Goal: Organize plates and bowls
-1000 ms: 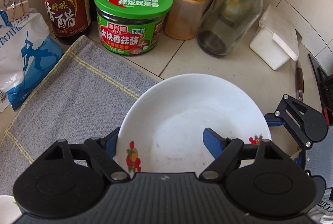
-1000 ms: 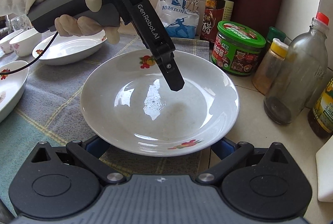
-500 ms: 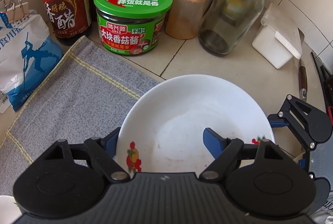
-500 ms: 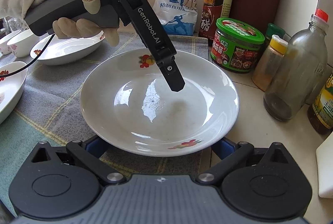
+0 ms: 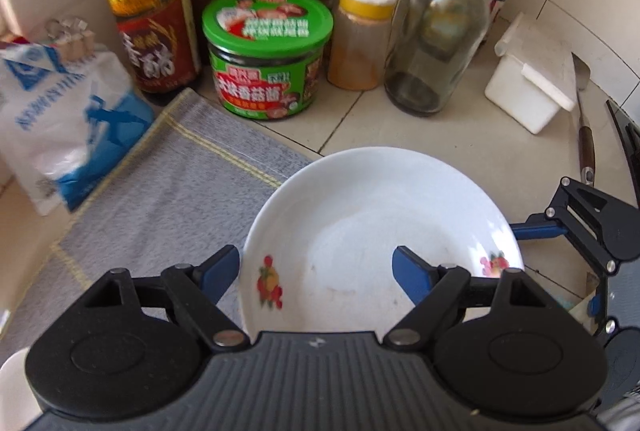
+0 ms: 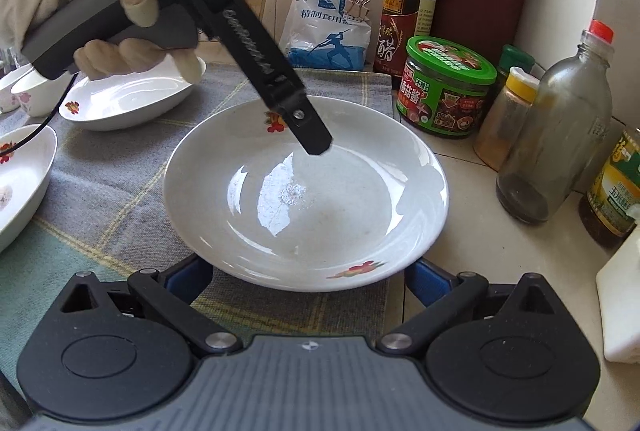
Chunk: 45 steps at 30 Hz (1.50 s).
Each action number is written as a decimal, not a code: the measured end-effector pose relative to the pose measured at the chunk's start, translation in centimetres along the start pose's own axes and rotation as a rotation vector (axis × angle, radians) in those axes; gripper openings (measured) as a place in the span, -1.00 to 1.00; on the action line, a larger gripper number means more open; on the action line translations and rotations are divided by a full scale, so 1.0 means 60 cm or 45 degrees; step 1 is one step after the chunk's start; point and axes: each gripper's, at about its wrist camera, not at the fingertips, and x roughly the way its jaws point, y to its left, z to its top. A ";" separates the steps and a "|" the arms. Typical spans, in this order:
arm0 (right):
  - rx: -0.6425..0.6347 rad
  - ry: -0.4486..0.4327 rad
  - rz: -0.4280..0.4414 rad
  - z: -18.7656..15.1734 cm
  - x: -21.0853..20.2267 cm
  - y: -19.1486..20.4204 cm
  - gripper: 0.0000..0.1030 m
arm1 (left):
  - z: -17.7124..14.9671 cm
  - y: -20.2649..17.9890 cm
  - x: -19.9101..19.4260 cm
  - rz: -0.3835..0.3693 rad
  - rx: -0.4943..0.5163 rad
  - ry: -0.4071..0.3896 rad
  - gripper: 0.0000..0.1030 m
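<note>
right wrist | tiled counter, grey cloth | left gripper opening astride plate rim

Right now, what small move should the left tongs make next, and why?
Probably lift the left tongs clear of the plate: their jaws are opening with its rim between them, and it seems to rest on the cloth and counter.

My left tongs opening, lifted off plate rim; rim sits between pads, no longer pinched. Left view now higher: jars and bottles lower in frame. In right view, left tongs' finger raised above plate centre.
</note>
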 end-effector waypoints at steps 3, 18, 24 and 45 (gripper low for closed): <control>0.015 0.000 -0.026 0.000 -0.015 0.006 1.00 | -0.018 -0.010 -0.041 0.039 -0.002 -0.068 0.64; -0.024 -0.006 -0.067 -0.014 -0.082 0.123 1.00 | -0.206 -0.087 -0.250 0.237 -0.080 -0.341 0.78; -0.080 -0.029 -0.038 -0.003 -0.097 0.190 1.00 | -0.317 -0.106 -0.315 0.358 -0.219 -0.412 0.82; -0.084 0.005 -0.045 0.009 -0.135 0.310 1.00 | -0.574 -0.123 -0.316 0.415 -0.406 -0.277 0.85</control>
